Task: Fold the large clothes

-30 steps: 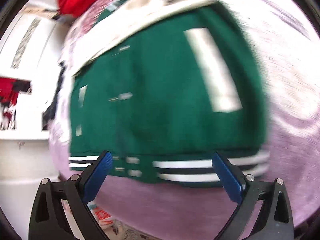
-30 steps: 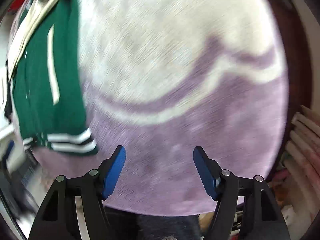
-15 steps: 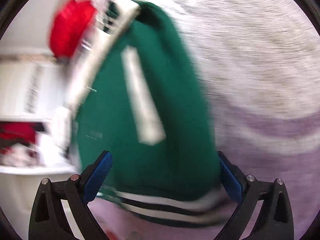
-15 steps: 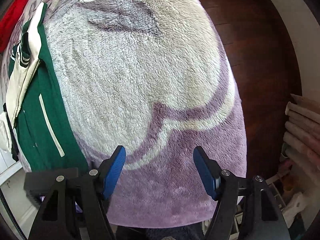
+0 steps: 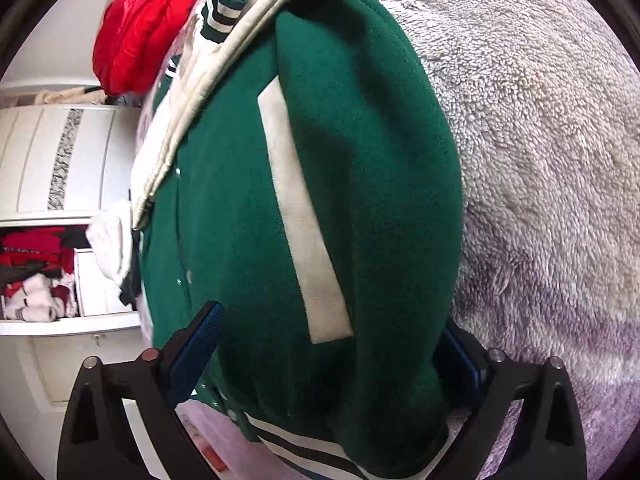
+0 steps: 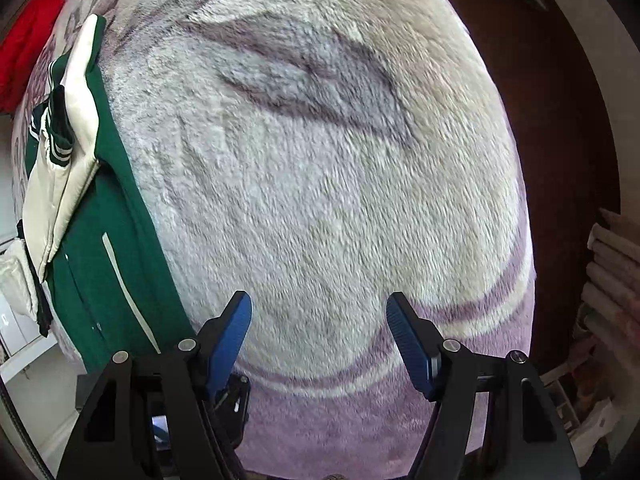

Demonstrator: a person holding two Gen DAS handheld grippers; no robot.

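Observation:
A green varsity jacket [image 5: 360,184] with cream sleeves and a cream pocket strip lies folded lengthwise on a fluffy purple and white blanket [image 5: 540,160]. My left gripper [image 5: 328,352] is open, its blue fingers on either side of the jacket's lower part near the striped hem. The jacket also shows in the right wrist view [image 6: 108,248], at the left. My right gripper [image 6: 320,340] is open and empty above the bare blanket [image 6: 320,160], to the right of the jacket.
A red puffy garment [image 5: 140,28] lies beyond the jacket's collar. White shelves with clothes [image 5: 40,280] stand on the left. Dark wooden floor [image 6: 560,100] and stacked folded fabrics [image 6: 612,280] are off the blanket's right edge.
My left gripper has swung and moved in close over the jacket's hem end. My right gripper has drifted over the bare blanket, away from the jacket. Both stayed open.

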